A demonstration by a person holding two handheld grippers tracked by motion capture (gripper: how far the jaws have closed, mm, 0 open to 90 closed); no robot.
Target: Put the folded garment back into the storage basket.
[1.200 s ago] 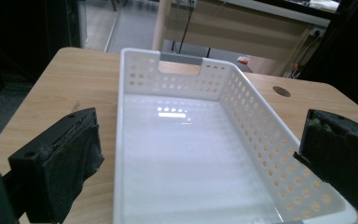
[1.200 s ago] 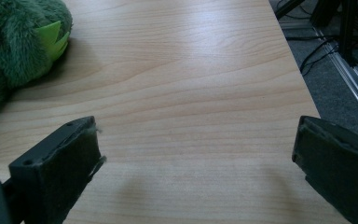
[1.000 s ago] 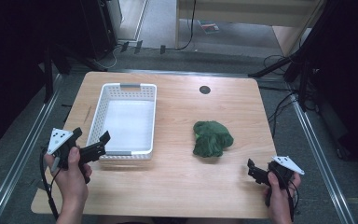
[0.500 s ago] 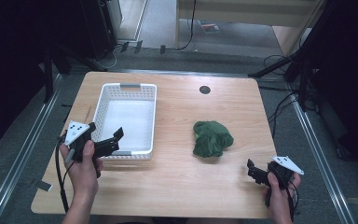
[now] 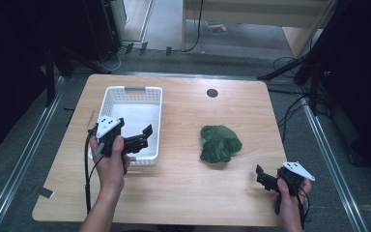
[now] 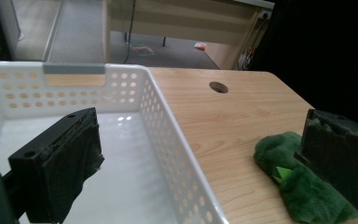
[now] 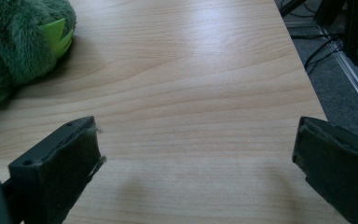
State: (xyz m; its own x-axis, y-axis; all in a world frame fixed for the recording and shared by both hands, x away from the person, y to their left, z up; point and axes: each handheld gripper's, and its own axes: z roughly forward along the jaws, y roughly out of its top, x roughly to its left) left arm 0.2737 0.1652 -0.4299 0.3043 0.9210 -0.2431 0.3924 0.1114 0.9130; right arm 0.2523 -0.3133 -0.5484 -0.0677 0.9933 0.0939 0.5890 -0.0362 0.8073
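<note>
High view: pale wooden table on grey floor, dark surroundings, both tongs wide apart.

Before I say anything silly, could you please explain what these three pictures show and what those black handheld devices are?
A person sits at a wooden table, holding a two-jaw gripper in each hand. The high view looks down from above: the left gripper hovers over the near end of a white perforated basket, and the right gripper sits near the table's front right corner. A green plush toy lies between them. The other two pictures come from cameras riding on each gripper, looking along its black jaws. Both grippers are open and hold nothing. The basket looks empty.
</note>
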